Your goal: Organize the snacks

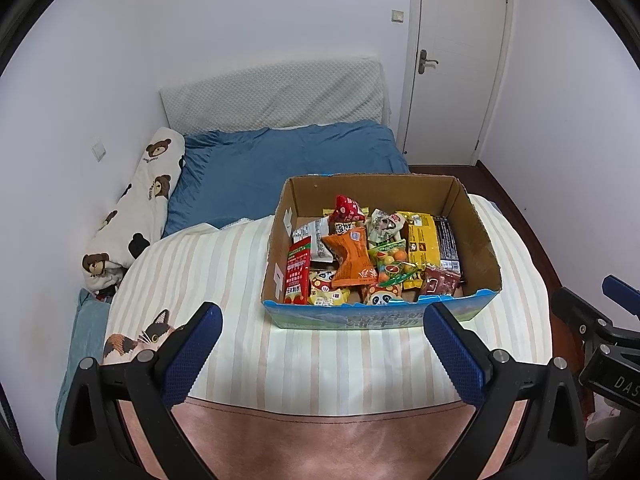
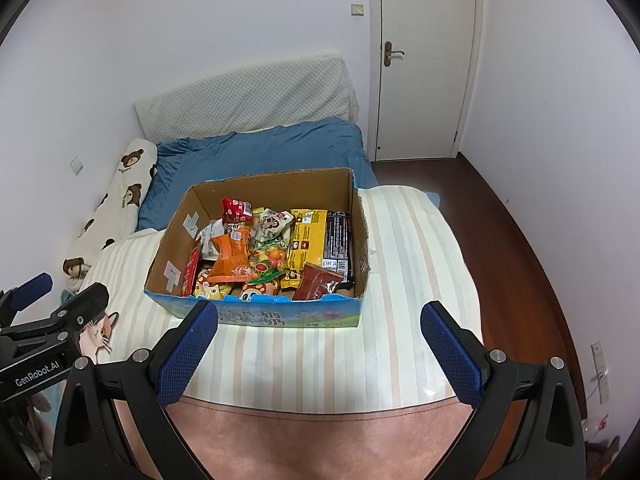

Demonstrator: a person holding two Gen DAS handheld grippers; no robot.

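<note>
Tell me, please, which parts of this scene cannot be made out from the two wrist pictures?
- Bottom of the brown cardboard box: both views, covered by piled snack packets.
- Print on the yellow snack packet: both views, too small to read.
- Cat-print cushion: left view, partly behind the open left gripper; right view, partly behind the left gripper's body.
- Dark wooden floor: cut off by the fisheye edge, beyond the open right gripper.
</note>
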